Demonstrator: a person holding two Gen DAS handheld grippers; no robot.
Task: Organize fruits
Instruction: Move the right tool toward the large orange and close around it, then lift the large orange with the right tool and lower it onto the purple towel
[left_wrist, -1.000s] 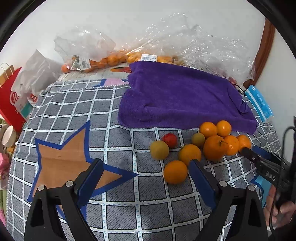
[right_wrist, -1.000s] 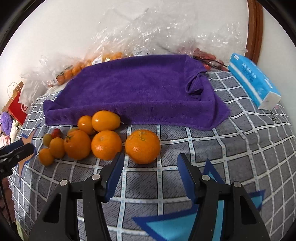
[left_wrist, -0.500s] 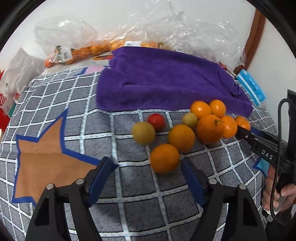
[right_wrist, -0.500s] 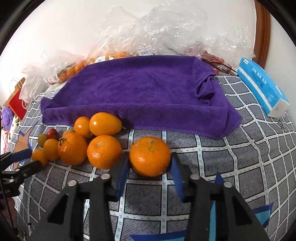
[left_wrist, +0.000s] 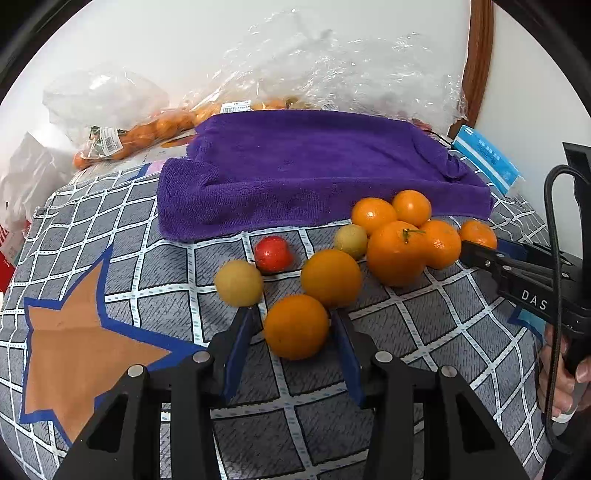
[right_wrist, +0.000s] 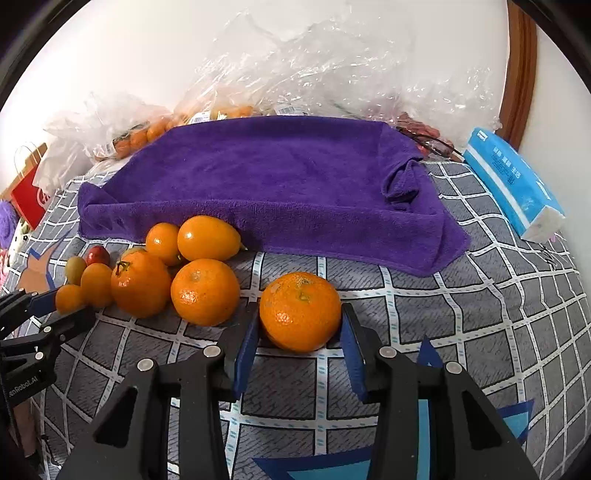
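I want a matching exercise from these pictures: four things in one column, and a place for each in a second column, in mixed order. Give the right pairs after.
Things:
1. towel
2. tissue pack
3. red fruit
4. red bag

Places:
A. at the far left edge of the right wrist view
B. right of the towel
C. spread behind the loose fruits
D. between the towel's front edge and a yellow fruit

Pairs: 1-C, 2-B, 3-D, 4-A
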